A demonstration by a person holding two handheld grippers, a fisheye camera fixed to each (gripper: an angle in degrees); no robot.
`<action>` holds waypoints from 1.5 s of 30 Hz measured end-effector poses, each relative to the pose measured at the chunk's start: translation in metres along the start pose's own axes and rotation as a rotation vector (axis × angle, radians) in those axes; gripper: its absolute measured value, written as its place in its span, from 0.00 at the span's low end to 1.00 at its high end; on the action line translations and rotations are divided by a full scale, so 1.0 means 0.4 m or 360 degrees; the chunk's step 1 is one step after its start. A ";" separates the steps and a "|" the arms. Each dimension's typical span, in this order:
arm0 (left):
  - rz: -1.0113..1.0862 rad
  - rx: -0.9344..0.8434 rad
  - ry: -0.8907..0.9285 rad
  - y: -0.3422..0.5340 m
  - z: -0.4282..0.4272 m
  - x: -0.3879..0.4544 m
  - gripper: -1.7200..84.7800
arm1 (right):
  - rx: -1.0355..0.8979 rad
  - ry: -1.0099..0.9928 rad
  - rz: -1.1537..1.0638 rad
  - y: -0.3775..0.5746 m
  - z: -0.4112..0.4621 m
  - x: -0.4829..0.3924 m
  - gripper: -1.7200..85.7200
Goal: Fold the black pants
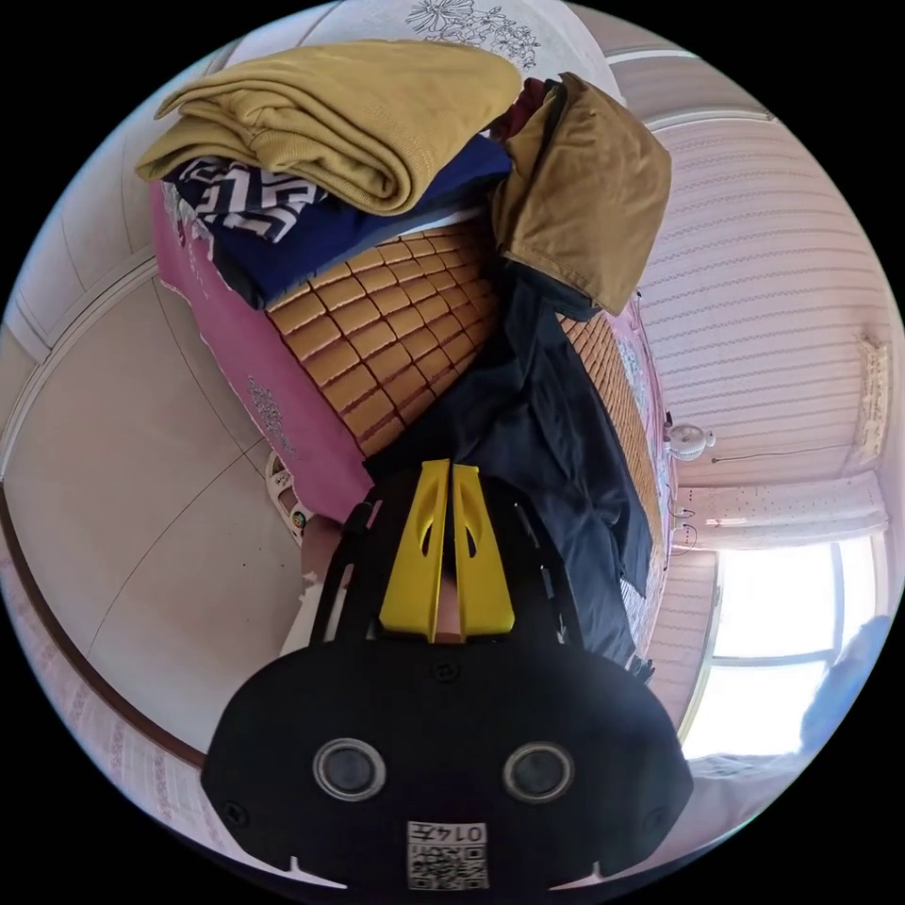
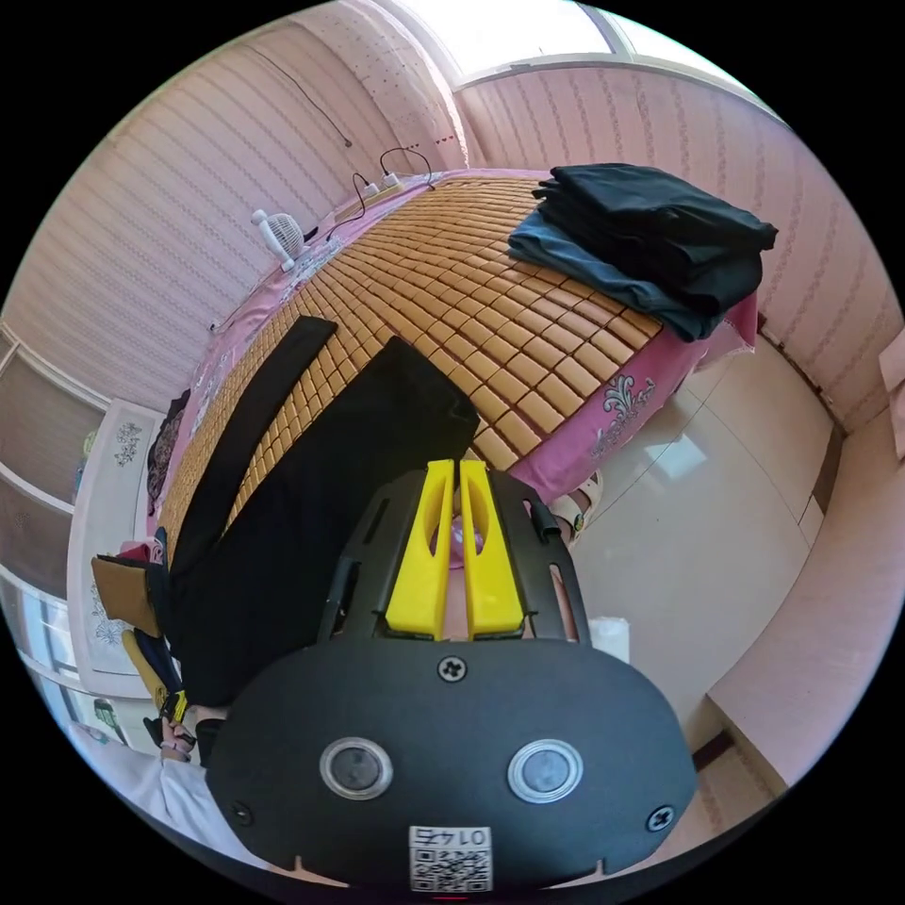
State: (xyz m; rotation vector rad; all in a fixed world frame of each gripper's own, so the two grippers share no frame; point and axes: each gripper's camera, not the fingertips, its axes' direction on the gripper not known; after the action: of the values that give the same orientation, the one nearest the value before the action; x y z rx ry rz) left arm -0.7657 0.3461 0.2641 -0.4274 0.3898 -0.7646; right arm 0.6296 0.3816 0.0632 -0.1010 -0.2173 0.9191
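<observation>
Pants: the black pants (image 2: 311,490) lie spread out on the bed's woven mat (image 2: 452,273), one leg stretched out long.
Left claw (image 1: 450,468): pressed together at the pants' edge; cannot tell if it pinches cloth.
Right claw (image 2: 458,466): pressed together, tips just beside the pants.
Piles: folded dark clothes (image 2: 650,240) on one corner; yellow top (image 1: 330,113) on another pile.

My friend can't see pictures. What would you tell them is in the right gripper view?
Yellow tongs pinch the edge of black pants spread on a bamboo mat covering a pink bed. A stack of folded dark clothes sits at the bed's far corner.
</observation>
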 end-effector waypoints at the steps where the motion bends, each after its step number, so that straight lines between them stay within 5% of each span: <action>1: 0.0013 0.0010 0.0003 0.001 -0.006 0.003 0.01 | -0.0007 0.0004 0.0015 0.007 0.004 -0.001 0.02; 12: -0.0089 0.0071 -0.0109 0.083 -0.082 -0.022 0.01 | -0.0023 0.0124 0.0007 0.041 0.033 -0.044 0.02; 27: 0.0034 0.0178 0.0090 0.116 -0.131 0.112 0.01 | 0.0068 0.0181 -0.0209 0.000 0.016 -0.202 0.02; 38: 0.0375 0.0455 0.0212 -0.113 -0.073 0.458 0.01 | 0.0267 0.0053 -0.0901 -0.414 0.129 -0.738 0.03; 45: 0.0024 0.0616 0.0209 -0.223 0.064 0.579 0.01 | 0.0100 -0.0268 -0.0456 -0.629 0.352 -0.917 0.13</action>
State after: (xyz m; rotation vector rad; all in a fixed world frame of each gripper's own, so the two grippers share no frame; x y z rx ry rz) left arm -0.6517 0.1253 0.2885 -0.0114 0.3566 -0.8343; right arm 0.5777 -0.0637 0.1927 0.0652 -0.3492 0.6484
